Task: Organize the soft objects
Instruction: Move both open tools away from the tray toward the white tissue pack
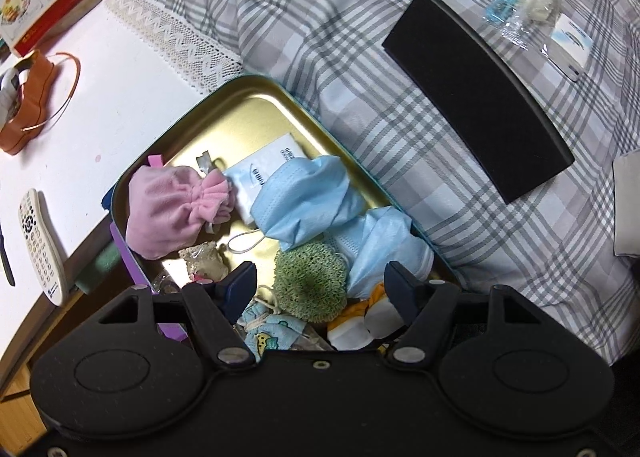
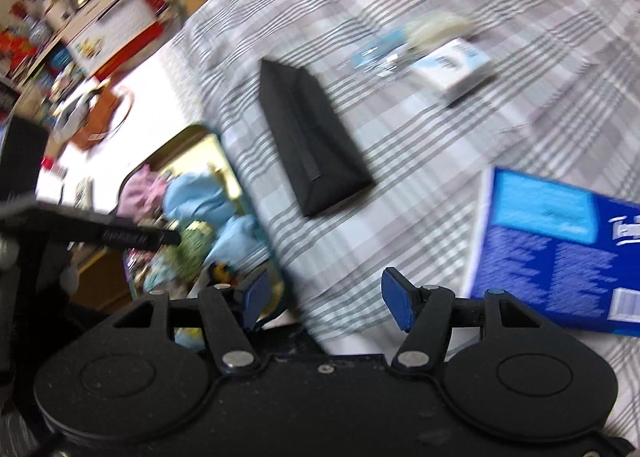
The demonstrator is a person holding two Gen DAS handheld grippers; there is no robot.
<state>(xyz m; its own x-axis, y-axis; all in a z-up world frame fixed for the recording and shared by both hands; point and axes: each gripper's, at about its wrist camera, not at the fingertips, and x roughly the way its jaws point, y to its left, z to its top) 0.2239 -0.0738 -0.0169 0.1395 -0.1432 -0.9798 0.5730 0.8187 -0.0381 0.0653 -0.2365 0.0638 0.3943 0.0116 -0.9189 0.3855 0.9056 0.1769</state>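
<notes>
Two grippers, both pointing steeply down over a bed covered in grey plaid cloth [image 1: 320, 17].

Left gripper [image 1: 320, 283]: jaws spread, nothing pinched, hanging above a gold-lined tin tray [image 1: 256, 97] with a teal rim. Tray contents, crowded toward the near end: pink fleece pouch [image 1: 176, 205], two crumpled blue face masks [image 1: 304, 201], green knitted scrubber [image 1: 310, 281] directly between the fingertips, white tissue packet [image 1: 276, 161], small printed drawstring bag [image 1: 272, 331], orange-and-white soft item [image 1: 360, 321]. Far corner of tray floor bare. Far tray rim meeting the lace hem [image 1: 172, 33] of the cloth; left rim overhanging a white table [image 1: 100, 97] bearing a remote control [image 1: 40, 241] and an orange bag [image 1: 28, 113].

Right gripper [image 2: 326, 299]: jaws spread, empty, over open plaid cloth just right of the tray's edge; view blurred.

Loose on the cloth, well apart from the tray: black oblong case [image 1: 480, 97], lying diagonally; beyond it a clear wrapper with a white fluffy item [image 1: 536, 1] and a second tissue packet [image 1: 570, 45]. Blue printed box [image 2: 560, 249] at the right, near the right fingertip. Broad bare cloth between case and tray, and between case and box.
</notes>
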